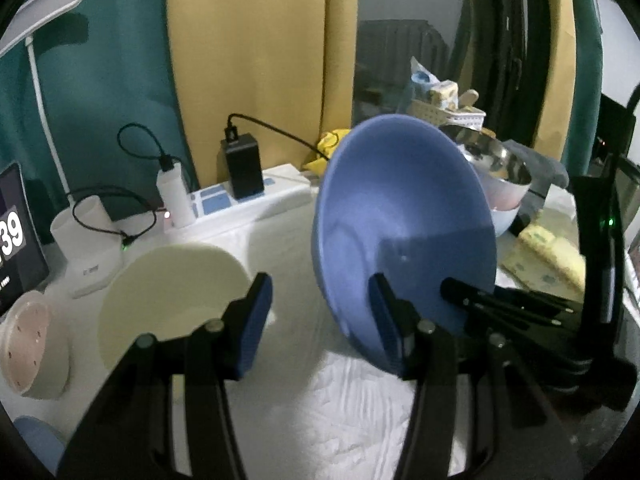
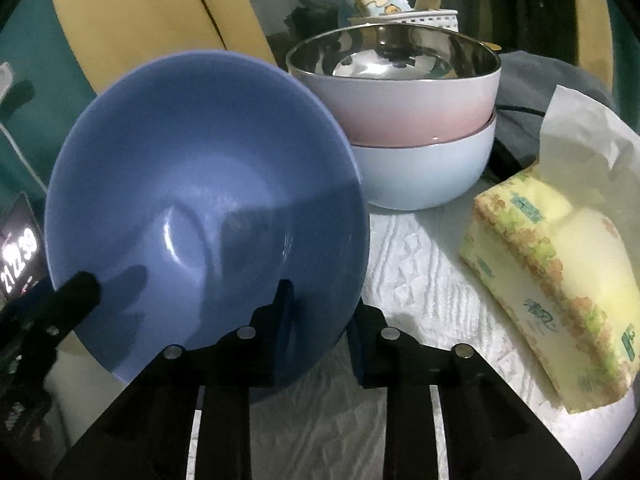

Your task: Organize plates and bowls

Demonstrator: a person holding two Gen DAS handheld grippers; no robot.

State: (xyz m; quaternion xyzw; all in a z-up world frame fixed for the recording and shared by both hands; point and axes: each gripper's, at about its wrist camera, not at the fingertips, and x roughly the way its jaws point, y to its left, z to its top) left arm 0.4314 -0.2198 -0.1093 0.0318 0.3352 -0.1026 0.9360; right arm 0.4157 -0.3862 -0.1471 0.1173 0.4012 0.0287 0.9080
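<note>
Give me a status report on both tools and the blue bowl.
Right tool shut on the tilted blue ceramic bowl, gripping its rim. Left tool open, holding nothing, one finger beside the bowl. Stacked pink and pale blue bowls close behind.

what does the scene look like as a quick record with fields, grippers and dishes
held item: blue bowl, tilted on edge above the white cloth
right gripper: shut on the blue bowl's rim, one finger inside, one outside
left gripper: open, pads not on the rim, bowl edge by its right finger
stacked bowls: pink bowl with steel lining nested in pale blue bowl, behind the blue bowl
cream plate: flat on the table, left side
tissue pack: right of the bowls
</note>
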